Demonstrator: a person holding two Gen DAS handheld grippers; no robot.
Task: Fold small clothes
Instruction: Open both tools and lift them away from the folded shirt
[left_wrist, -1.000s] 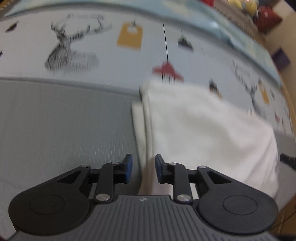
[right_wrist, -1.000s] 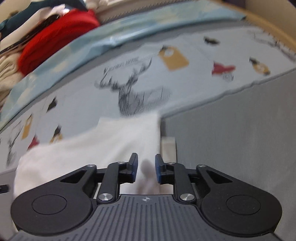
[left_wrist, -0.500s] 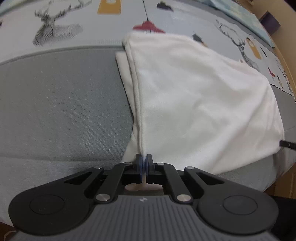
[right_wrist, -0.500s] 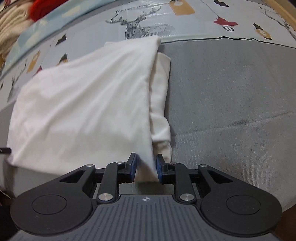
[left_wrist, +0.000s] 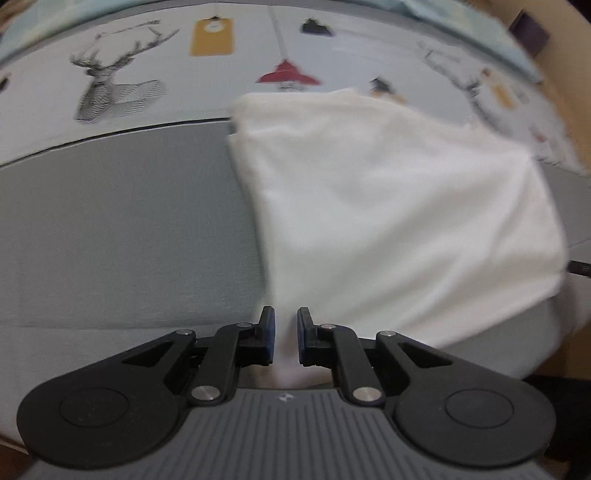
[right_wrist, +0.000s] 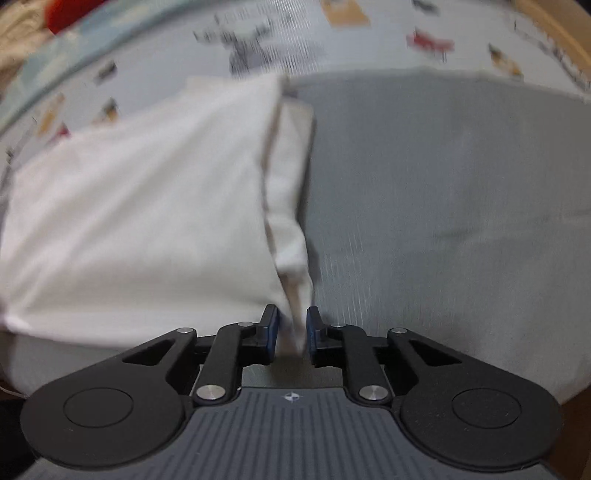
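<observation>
The folded white cloth (left_wrist: 399, 206) lies on the grey mat (left_wrist: 122, 221), its near corners between the narrow, opening jaws of the left gripper (left_wrist: 282, 334) and right gripper (right_wrist: 291, 332), with bare mat on both outer sides.

**What we cannot make out**

We see the garment (right_wrist: 140, 206) smeared by motion in the right wrist view, its left edge cut by the frame. In the left wrist view its near corner drops behind the left gripper (left_wrist: 282, 332), so we cannot tell whether the opening jaws touch it. The same holds at the right gripper (right_wrist: 291, 332), whose jaws are opening around a fold. The sheet (right_wrist: 258, 48) prints are blurred. A dark tip (left_wrist: 580, 266) at the right edge stays unidentifiable.
</observation>
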